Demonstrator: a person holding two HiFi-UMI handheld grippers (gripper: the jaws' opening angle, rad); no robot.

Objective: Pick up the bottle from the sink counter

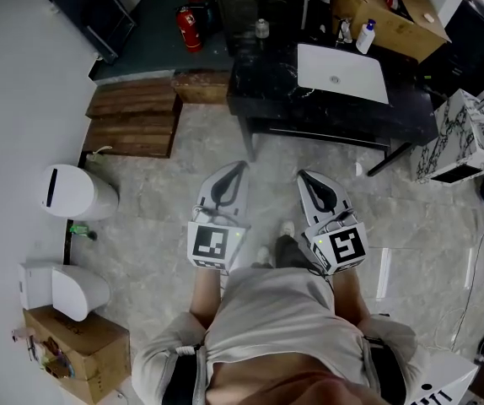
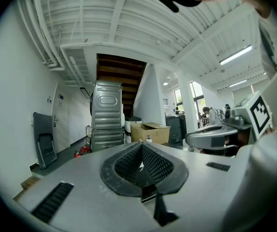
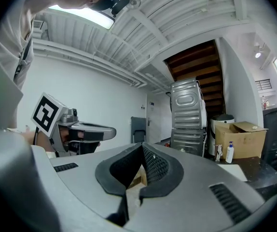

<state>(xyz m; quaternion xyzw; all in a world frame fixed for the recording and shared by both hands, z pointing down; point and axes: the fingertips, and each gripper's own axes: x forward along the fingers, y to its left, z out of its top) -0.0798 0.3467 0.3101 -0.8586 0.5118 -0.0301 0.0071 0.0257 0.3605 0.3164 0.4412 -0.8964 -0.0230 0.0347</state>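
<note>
While my left claw (image 1: 236, 165) and right claw (image 1: 303, 175) are both pinched together, tips touching with nothing between their ribbed black pads, the bottle (image 1: 365, 36) stands upright at the far back of the dark, veined desk (image 1: 267, 91). It is just beside the white rectangular basin (image 1: 343, 72) and in front of a cardboard box (image 1: 394, 11), well apart from me. It looks like smooth white plastic with a blue pump top: probably light, a little squeezable, slippery if wet. I would spread wide and grip the round body at mid-height, not the thin pump neck.
</note>
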